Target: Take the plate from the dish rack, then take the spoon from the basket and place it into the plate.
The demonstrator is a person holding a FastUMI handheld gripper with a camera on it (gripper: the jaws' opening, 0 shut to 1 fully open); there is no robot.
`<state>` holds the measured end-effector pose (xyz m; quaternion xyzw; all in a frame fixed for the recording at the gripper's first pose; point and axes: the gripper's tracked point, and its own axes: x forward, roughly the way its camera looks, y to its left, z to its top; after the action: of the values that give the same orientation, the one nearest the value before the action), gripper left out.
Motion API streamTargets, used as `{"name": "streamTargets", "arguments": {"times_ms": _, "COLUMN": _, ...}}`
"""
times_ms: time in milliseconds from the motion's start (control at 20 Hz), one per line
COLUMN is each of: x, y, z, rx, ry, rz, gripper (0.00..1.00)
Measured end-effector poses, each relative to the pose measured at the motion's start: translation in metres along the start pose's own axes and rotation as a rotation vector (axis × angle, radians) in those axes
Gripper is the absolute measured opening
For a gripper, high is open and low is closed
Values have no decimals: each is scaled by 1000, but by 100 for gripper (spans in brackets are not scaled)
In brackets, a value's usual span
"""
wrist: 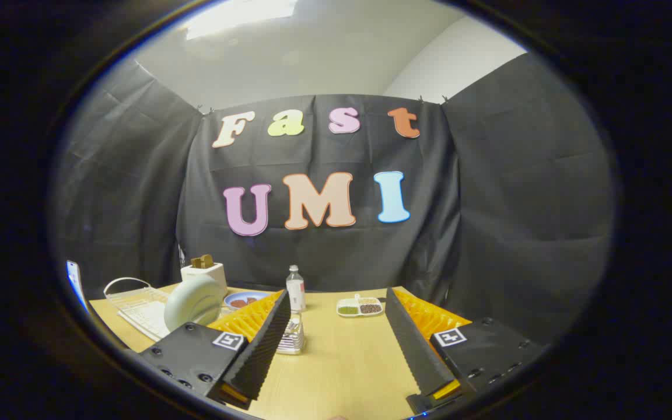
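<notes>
In the gripper view the gripper [336, 335] hangs above a light wooden table [347, 367], its two black ribbed fingers [263, 347] spread wide apart with nothing between them but bare tabletop. To the far left of the left finger a white dish rack [140, 306] sits on the table, and a pale green plate [193, 302] stands on edge in it, just beside that finger's orange backing. Behind the rack is a white toaster [203, 273] with brown slices poking out of its top. A blue dish [242, 300] with reddish food lies next to it. Ahead of the fingers, near the left one, a clear water bottle [295, 289] stands upright, and a glass basket-like holder [291, 337] sits in front of it; I cannot tell whether the spoon is inside. Further right lies a small white divided tray [360, 307] with green and dark fillings.
</notes>
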<state>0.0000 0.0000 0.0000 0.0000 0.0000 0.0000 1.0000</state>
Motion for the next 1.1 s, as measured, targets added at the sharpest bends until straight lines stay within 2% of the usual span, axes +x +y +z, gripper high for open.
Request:
{"name": "streamTargets", "arguments": {"times_ms": 950, "x": 6, "y": -19, "z": -8, "rx": 17, "ry": 27, "rz": -70, "gripper": 100}}
{"name": "streamTargets", "arguments": {"times_ms": 1100, "x": 13, "y": -4, "z": -9, "rx": 20, "ry": 45, "rz": -29, "gripper": 100}}
